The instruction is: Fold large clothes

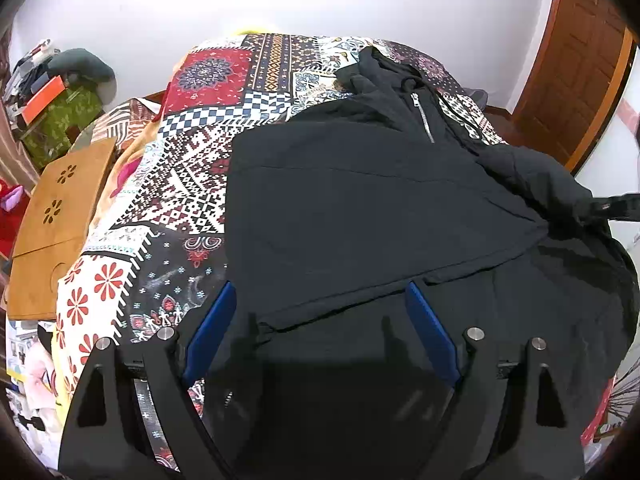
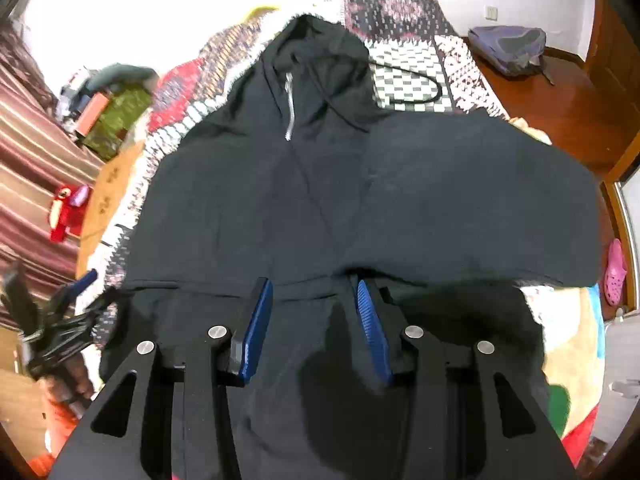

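A large black zip hoodie (image 1: 360,208) lies spread on a patchwork bedspread (image 1: 192,160), hood and silver zipper (image 1: 422,114) at the far end. Its sleeves are folded across the body. My left gripper (image 1: 320,300) is open and empty, hovering over the hoodie's near left hem. In the right wrist view the hoodie (image 2: 360,192) fills the middle, with a sleeve folded across the front. My right gripper (image 2: 314,292) is open and empty, just above the folded sleeve's near edge. The left gripper (image 2: 76,292) shows at the far left, blurred.
A wooden lap table (image 1: 60,224) leans at the bed's left side. Cluttered shelves (image 1: 52,92) stand far left. A wooden door (image 1: 580,64) is at right. A grey backpack (image 2: 508,48) lies on the wooden floor, and a pink clog (image 2: 614,272) at right.
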`<control>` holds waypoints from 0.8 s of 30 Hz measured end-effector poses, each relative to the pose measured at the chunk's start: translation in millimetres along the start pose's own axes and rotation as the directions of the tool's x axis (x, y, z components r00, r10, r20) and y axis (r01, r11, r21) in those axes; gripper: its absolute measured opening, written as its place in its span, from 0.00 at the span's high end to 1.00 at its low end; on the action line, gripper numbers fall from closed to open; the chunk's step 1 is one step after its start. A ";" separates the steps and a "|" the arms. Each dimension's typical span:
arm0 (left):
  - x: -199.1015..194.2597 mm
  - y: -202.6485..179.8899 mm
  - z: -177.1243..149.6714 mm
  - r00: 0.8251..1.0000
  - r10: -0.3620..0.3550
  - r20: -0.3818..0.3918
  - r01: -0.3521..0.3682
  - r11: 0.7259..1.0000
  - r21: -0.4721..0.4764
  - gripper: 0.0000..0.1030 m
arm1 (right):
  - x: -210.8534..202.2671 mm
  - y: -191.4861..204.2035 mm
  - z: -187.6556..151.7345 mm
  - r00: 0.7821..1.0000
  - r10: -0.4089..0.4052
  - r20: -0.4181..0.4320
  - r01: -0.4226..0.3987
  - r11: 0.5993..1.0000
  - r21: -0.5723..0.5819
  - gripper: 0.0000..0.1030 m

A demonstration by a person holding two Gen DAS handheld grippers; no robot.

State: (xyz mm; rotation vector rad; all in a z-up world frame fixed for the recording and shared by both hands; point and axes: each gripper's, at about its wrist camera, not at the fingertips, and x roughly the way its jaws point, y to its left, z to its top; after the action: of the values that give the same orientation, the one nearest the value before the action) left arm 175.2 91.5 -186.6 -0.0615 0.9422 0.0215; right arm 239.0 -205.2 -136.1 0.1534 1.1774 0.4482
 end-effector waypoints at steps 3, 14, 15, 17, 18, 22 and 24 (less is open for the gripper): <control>2.9 -6.0 1.2 1.000 -0.004 -0.004 0.004 1.000 0.014 0.16 | -21.9 -4.9 -0.5 0.998 -0.002 0.066 0.001 1.000 0.017 0.60; 8.3 -25.7 0.4 1.000 -0.012 -0.016 0.013 0.998 0.058 0.16 | -65.8 -91.6 3.3 0.974 -0.032 0.225 -0.047 0.940 0.339 0.52; 9.2 -26.0 0.3 1.000 -0.010 -0.018 0.011 0.998 0.060 0.16 | -64.0 -100.1 0.9 0.975 -0.024 0.222 -0.062 0.926 0.372 0.52; 10.6 -25.9 0.5 1.000 -0.007 -0.022 0.008 0.998 0.058 0.16 | -49.3 -125.9 -6.0 0.981 -0.001 0.195 -0.093 0.877 0.471 0.52; 12.1 -25.3 0.9 1.000 -0.005 -0.026 0.007 0.999 0.053 0.16 | -45.5 -133.3 -9.6 0.982 0.014 0.187 -0.108 0.858 0.502 0.52; 15.9 -24.4 1.6 0.999 -0.007 -0.036 0.009 0.999 0.044 0.16 | -7.5 -164.4 -28.0 0.986 0.103 0.132 -0.163 0.756 0.634 0.52; 17.4 -26.8 1.2 0.999 -0.003 -0.039 0.006 0.998 0.055 0.16 | -0.2 -170.9 -30.4 0.988 0.101 0.119 -0.154 0.745 0.649 0.52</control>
State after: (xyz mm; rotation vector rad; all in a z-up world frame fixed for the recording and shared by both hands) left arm 187.7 64.7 -198.8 -0.0129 0.9813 -0.0099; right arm 255.3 -362.9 -206.7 0.8683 1.2121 0.1209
